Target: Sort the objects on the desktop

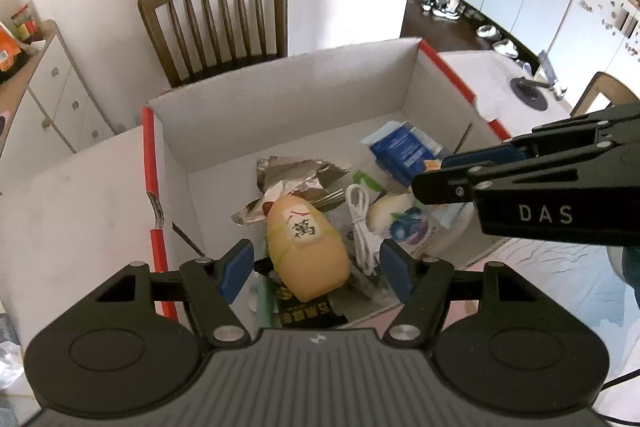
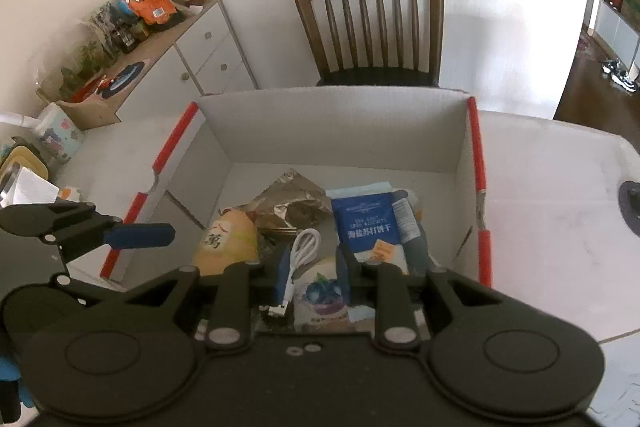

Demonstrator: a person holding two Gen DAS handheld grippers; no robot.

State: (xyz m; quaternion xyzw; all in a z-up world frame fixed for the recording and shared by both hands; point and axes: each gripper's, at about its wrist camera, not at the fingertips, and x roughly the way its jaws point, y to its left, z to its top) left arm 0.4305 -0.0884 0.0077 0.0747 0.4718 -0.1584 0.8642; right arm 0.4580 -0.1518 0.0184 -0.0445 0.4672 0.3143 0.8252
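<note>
I hold two grippers over one open cardboard box (image 1: 288, 91), white inside with red tape along its edges, and everything I am sorting lies on its floor.

My left gripper (image 1: 316, 271) hangs above the near end of the box with its blue pads set wide apart; nothing is between them, and they touch nothing. Just below it lies one peach-coloured squeeze toy (image 1: 306, 251) shaped like a rounded block, with a white label bearing the black character 萬 under a red mark. Behind the toy, toward the box's far wall, sits one crumpled foil wrapper (image 1: 296, 173). Under the toy's near end one dark packet (image 1: 308, 313) shows gold characters I cannot read.

To the right of the toy lies one coiled white cable (image 2: 302, 247), and beside that one white pouch with a blueberry picture (image 2: 324, 297). My right gripper (image 2: 314, 277) hovers over these two with its jaws only slightly parted; the cable and pouch lie below it and nothing is clamped. Its side reads "DAS" in the left camera.

Further right in the box rests one blue biscuit packet (image 2: 366, 223) printed 海盐苏打饼干, lying on a pale blue pack.

Beyond the box's far wall stands one wooden chair (image 2: 370, 27).
</note>
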